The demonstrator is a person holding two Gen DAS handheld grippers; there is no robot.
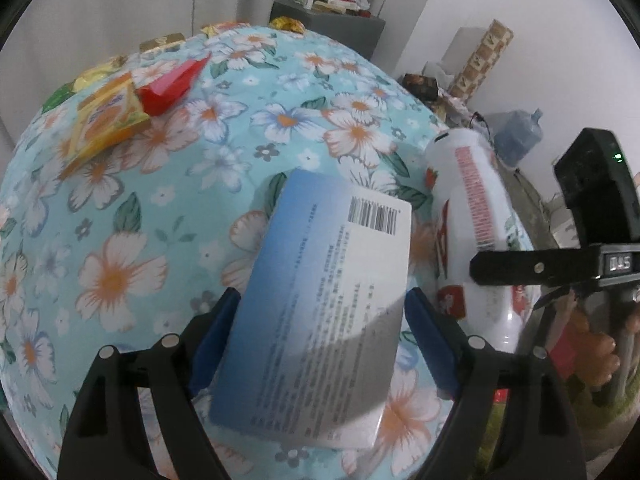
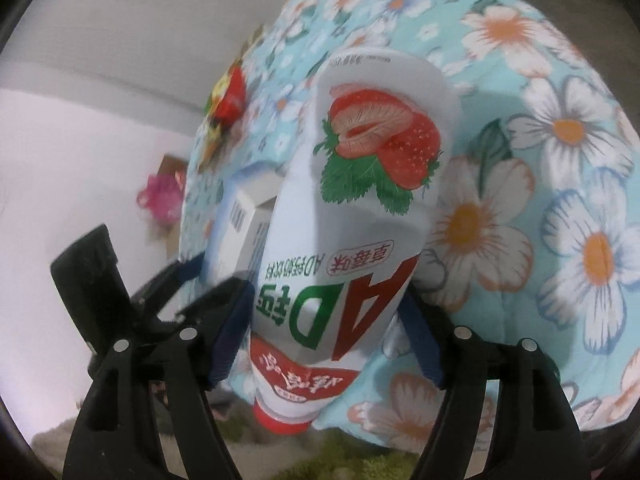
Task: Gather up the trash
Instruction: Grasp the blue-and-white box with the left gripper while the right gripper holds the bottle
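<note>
Strawberry drink bottle [image 2: 352, 216]: white, printed with a strawberry and red-and-green lettering, red cap toward the camera; it sits between the right gripper [image 2: 324, 324] fingers, base pointing away over the floral tablecloth [image 2: 560, 128].
Right gripper: blue pads flank the bottle's lower body on both sides and look to be pressed to it, so it grips the bottle.
Blue-and-white box [image 1: 324, 300]: flat carton with a barcode and small print, lying on the cloth between the left gripper [image 1: 320, 320] fingers, its long side running away from them.
Left gripper: fingers spread wide, the blue pads just beside the box's two long edges; firm contact cannot be told.
Beyond the left fingers: an orange packet [image 1: 108, 120] and a red wrapper [image 1: 172, 84], touching, far left on the cloth.
Right of the left fingers: the same bottle, and the right gripper's black body.
</note>
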